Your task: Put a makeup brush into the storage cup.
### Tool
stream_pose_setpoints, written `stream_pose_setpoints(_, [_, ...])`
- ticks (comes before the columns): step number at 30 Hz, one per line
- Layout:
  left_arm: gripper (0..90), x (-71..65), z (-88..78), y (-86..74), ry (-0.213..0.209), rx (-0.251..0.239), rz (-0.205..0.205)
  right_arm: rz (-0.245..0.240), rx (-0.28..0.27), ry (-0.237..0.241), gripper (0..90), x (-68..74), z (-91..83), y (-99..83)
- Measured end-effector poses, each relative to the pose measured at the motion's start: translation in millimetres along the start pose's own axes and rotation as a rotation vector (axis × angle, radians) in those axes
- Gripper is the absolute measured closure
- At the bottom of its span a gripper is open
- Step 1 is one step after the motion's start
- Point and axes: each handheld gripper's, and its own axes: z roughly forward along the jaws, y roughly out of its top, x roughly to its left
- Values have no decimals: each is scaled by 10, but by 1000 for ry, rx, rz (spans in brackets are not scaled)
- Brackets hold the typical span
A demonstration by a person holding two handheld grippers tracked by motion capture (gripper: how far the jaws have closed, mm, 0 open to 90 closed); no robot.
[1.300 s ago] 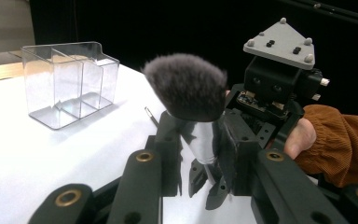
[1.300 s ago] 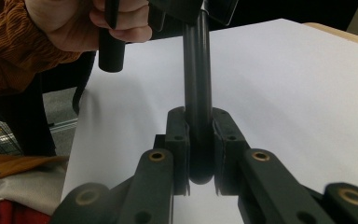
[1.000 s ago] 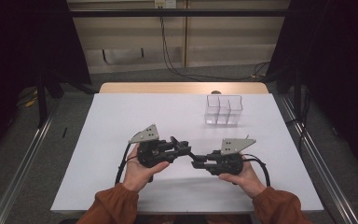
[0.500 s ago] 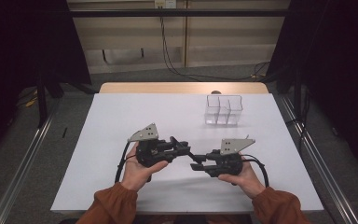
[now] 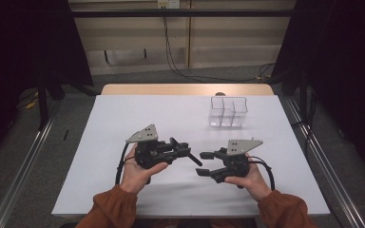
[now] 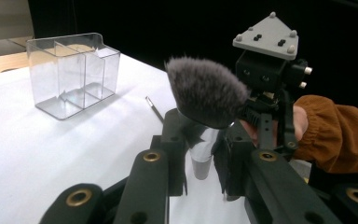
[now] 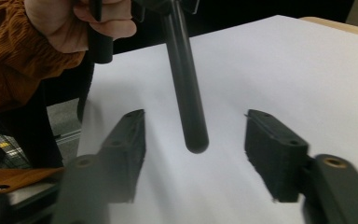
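Brush [image 6: 207, 93] handle toward right gripper [image 5: 204, 163]

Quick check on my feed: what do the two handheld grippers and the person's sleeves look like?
Both the left gripper and the right gripper are matte black, each topped with a grey three-cornered plate studded with small knobs. Their fingers are flat black blocks on arms with brass-coloured rivets. A black cable loops from each body. The person wears rust-orange ribbed sleeves.

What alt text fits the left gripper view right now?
The left tongs clamp a makeup brush by its silver ferrule, grey bristles up. Beyond it, the right tongs sit in an orange-sleeved hand, and a clear three-compartment organizer stands on the white table at left.
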Motion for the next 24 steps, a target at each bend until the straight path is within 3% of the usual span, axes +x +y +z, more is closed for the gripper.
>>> stream_pose_setpoints(10, [756,49,-83,34,23,23,-6,17,4,-5,185,-3,-30,12])
stream_pose_setpoints(15, [756,53,-136,81,47,48,19,25,-6,-17,98,-11,-43,15])
stream_pose_setpoints(18, [756,64,-143,87,70,75,34,4,-10,-30,19,-1,-57,18])
stream_pose_setpoints(24, [757,63,-158,131,83,113,35,-13,-15,-32,18,13,-60,19])
